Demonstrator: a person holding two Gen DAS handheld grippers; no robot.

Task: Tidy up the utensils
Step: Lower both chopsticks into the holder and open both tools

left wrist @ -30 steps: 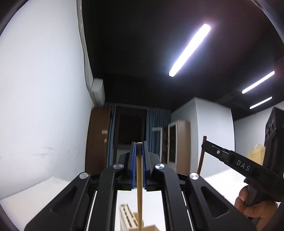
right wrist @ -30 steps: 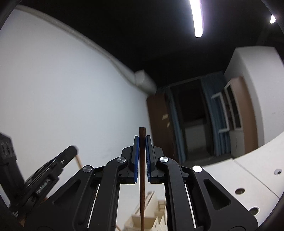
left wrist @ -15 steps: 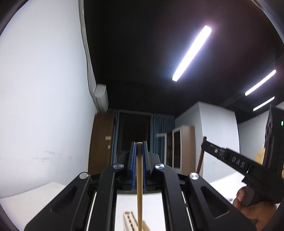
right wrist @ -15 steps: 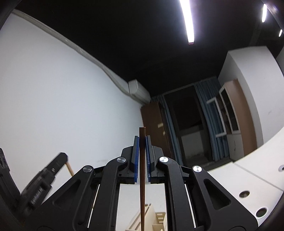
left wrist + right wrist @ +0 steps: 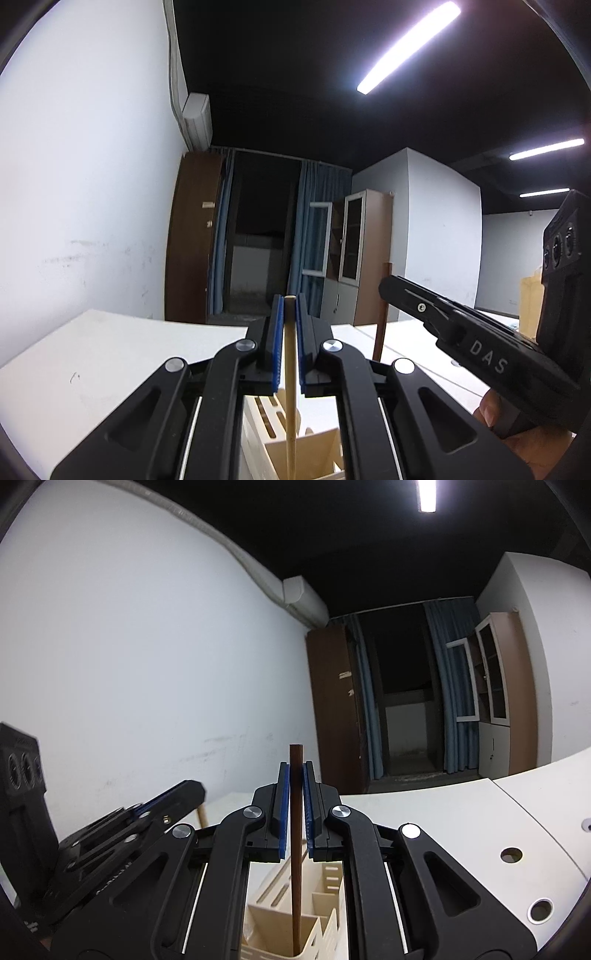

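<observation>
My left gripper [image 5: 290, 306] is shut on a light wooden stick [image 5: 290, 387] that hangs upright, its lower end down in a beige slotted utensil holder [image 5: 314, 452]. My right gripper [image 5: 295, 775] is shut on a dark brown stick [image 5: 296, 849], also upright, reaching into a compartment of the same beige holder [image 5: 328, 893]. In the left wrist view the right gripper [image 5: 384, 286] shows at the right with its dark stick [image 5: 380, 325], held by a hand [image 5: 517, 432]. In the right wrist view the left gripper [image 5: 199, 790] shows at the lower left.
The holder stands on a white table [image 5: 92, 362]. White table panels with round holes [image 5: 511, 854] lie to the right. A white wall [image 5: 147, 664], a brown cabinet [image 5: 192, 240], blue curtains and a glass-door cabinet [image 5: 498, 694] stand beyond.
Both grippers have sunk with their sticks; more of the table and the holder's compartments has come into view below, and the sticks' lower ends now reach into the holder.
</observation>
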